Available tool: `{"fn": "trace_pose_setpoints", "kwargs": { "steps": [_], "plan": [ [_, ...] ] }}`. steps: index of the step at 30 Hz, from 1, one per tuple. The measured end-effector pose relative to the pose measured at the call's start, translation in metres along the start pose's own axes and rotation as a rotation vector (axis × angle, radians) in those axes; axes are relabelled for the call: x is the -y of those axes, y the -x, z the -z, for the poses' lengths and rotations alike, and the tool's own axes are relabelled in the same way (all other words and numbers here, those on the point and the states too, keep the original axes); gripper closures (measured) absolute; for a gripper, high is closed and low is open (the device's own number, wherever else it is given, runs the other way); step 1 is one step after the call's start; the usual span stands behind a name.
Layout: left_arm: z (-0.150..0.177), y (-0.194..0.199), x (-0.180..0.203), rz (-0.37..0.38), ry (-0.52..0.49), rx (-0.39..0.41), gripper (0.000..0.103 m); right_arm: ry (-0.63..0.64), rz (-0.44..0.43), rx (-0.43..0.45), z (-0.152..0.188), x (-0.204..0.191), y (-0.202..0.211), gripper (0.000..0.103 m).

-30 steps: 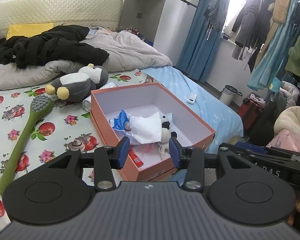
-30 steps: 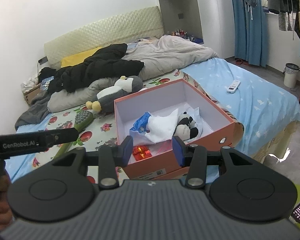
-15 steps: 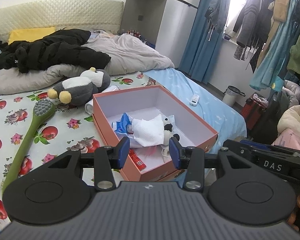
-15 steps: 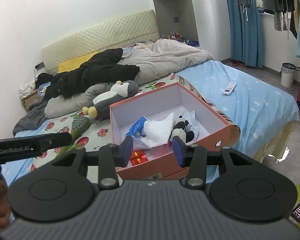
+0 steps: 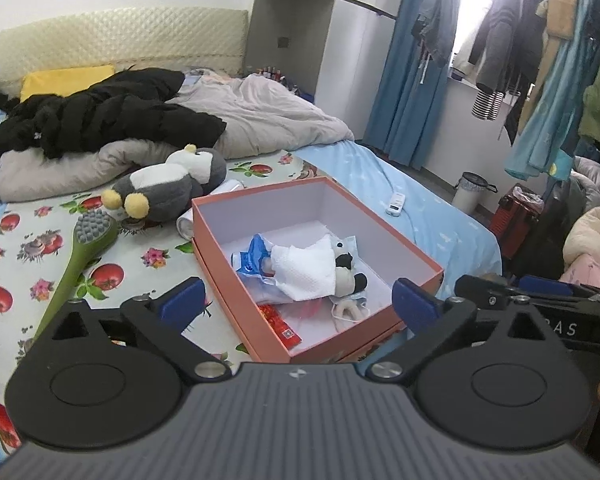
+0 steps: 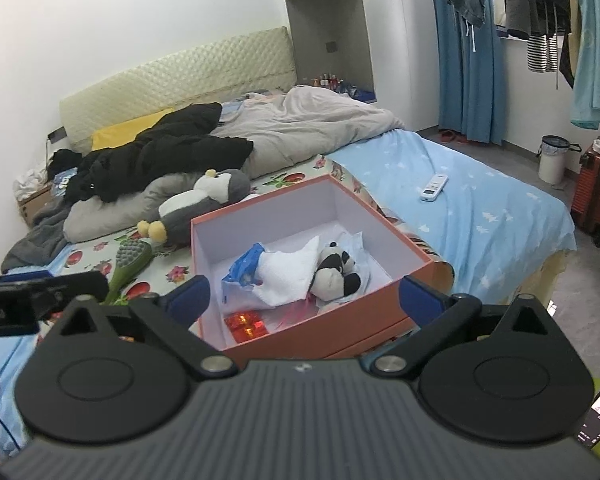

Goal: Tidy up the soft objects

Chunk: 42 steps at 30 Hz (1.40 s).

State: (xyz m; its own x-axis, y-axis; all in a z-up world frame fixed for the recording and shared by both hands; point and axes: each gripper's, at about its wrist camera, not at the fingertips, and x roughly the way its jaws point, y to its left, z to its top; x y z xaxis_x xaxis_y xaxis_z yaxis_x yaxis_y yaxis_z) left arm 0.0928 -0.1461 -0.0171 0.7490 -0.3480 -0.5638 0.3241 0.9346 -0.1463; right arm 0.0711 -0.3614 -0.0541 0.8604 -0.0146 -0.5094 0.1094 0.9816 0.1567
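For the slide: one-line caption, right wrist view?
Right gripper open and empty above an orange box holding a panda plush and white cloth on the bed.

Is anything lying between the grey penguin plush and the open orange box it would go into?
Only a white roll, wedged between the penguin plush and the orange box's far-left corner. The box's top is open, and both grippers' jaws, just opened, are empty.

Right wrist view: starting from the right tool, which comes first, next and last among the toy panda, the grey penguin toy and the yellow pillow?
1. Toy panda, inside the orange box just ahead of the right tool.
2. Grey penguin toy, on the bed behind the box, to the left.
3. Yellow pillow, far left against the headboard.
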Motion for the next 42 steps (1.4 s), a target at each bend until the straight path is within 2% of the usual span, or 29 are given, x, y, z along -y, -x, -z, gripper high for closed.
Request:
{"fn": "trace_pose_setpoints", "kwargs": {
  "steps": [4, 8, 12, 42],
  "plan": [
    [-0.001, -0.002, -0.001, -0.049, 0.005, 0.005, 0.0, 0.001, 0.009, -0.004, 0.0, 0.002, -0.002, 0.0],
    [-0.003, 0.0, -0.005, -0.048, 0.029, 0.013, 0.0, 0.004, 0.008, -0.016, 0.002, 0.002, -0.004, 0.0],
    [-0.003, 0.005, -0.006, -0.083, 0.027, 0.038, 0.0, 0.007, 0.003, -0.021, 0.002, 0.0, -0.005, 0.0],
    [-0.003, 0.002, -0.011, -0.078, 0.067, 0.013, 0.0, 0.025, -0.011, -0.018, 0.002, -0.007, -0.002, 0.0]
  ]
}}
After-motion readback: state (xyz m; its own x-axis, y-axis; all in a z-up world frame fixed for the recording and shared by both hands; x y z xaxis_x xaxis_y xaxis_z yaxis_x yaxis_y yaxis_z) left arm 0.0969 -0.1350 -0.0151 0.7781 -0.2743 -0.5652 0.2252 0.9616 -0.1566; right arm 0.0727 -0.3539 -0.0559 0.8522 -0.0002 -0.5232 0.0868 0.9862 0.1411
